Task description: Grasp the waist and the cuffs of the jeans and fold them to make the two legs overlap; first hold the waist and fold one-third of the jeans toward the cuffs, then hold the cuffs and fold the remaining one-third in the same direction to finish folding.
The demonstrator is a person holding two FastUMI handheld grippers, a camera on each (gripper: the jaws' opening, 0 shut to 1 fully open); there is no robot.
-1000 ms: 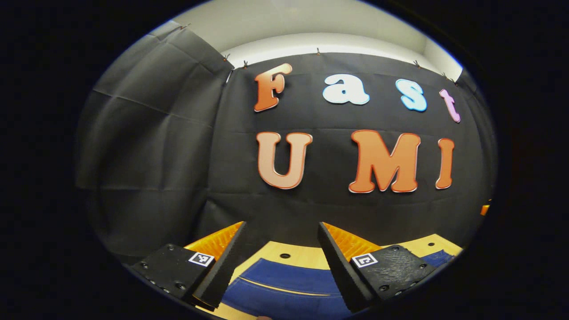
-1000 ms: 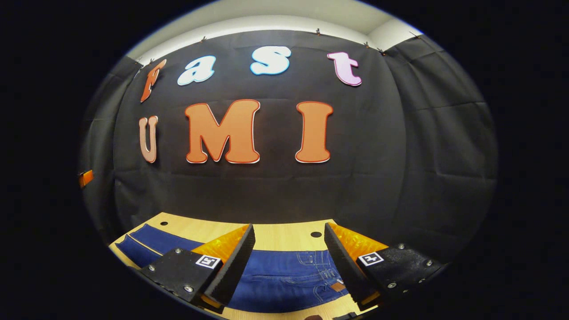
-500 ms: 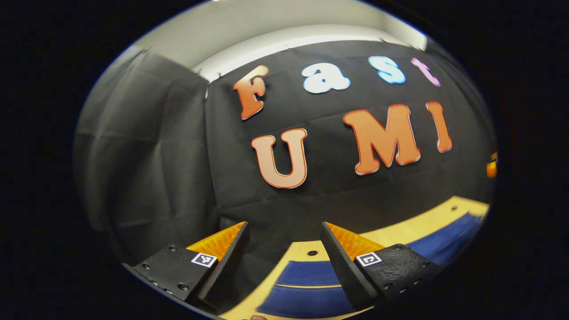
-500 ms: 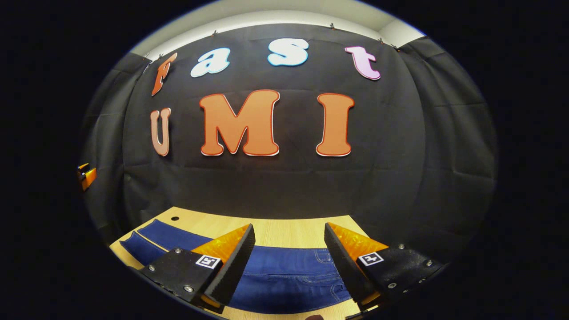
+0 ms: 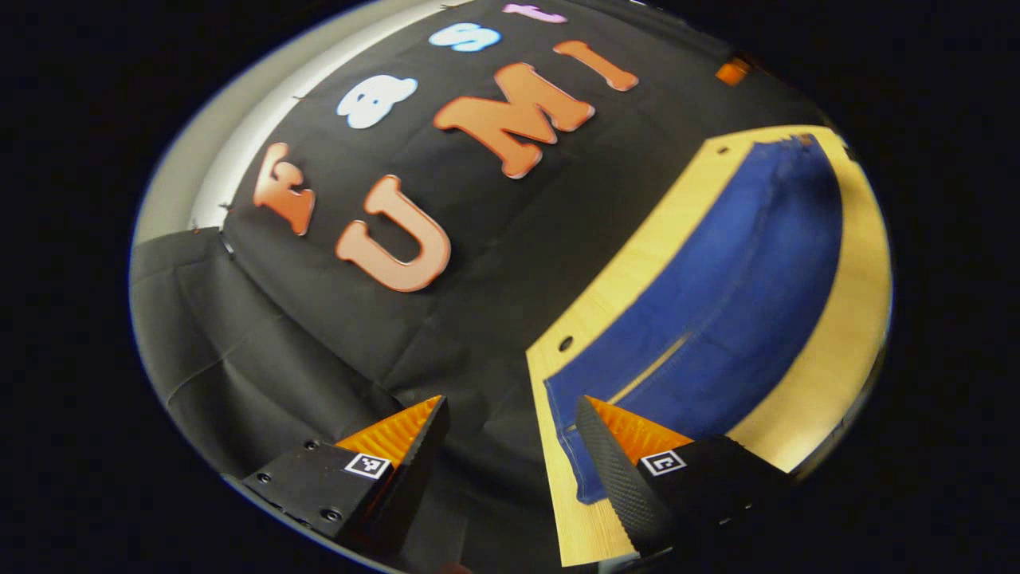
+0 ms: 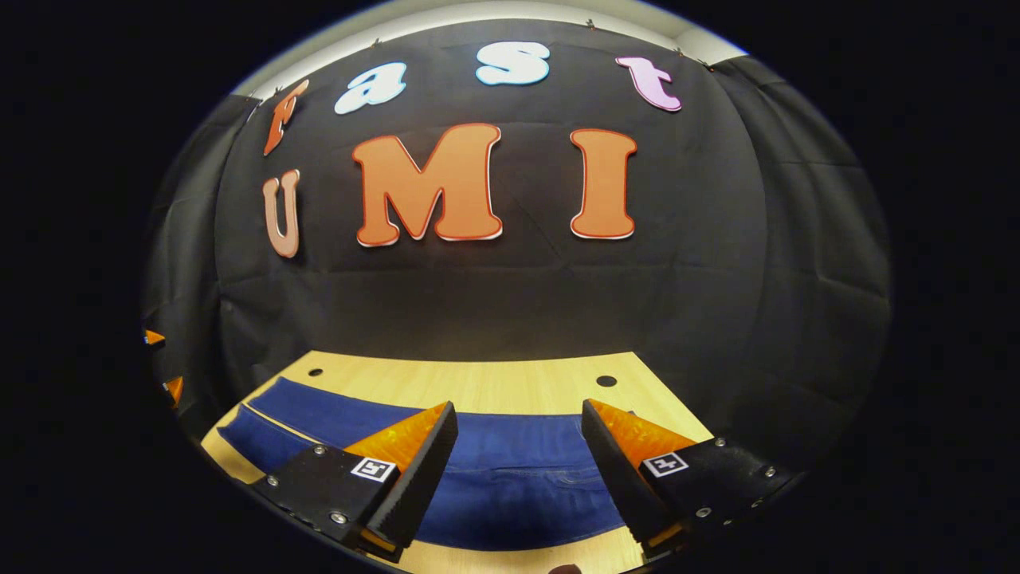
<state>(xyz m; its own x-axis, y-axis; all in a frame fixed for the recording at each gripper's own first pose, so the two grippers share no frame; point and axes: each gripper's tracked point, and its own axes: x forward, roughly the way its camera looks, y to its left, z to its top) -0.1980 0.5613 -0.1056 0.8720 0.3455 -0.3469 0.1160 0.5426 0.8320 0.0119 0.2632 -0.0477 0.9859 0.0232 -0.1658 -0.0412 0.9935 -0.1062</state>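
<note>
Blue jeans (image 5: 717, 319) lie flat and stretched along the wooden table (image 5: 845, 343) in the left gripper view, with a pale seam running down them. My left gripper (image 5: 510, 414) is open and empty above the cuff end, its right finger over the hem corner and its left finger past the table's end. In the right gripper view the jeans (image 6: 510, 486) run across the table (image 6: 478, 383) from left to right. My right gripper (image 6: 518, 418) hangs open above them, holding nothing.
The black booth cloth (image 6: 494, 303) rises right behind the table's far edge. Small round holes (image 6: 606, 381) mark the tabletop near that edge. The left gripper's fingertips (image 6: 171, 389) show at the far left of the right gripper view.
The left gripper has rolled and swung to the table's left end, so the jeans now run away from it. The right gripper has tipped down and back slightly; the pocket and waist patch left its view.
</note>
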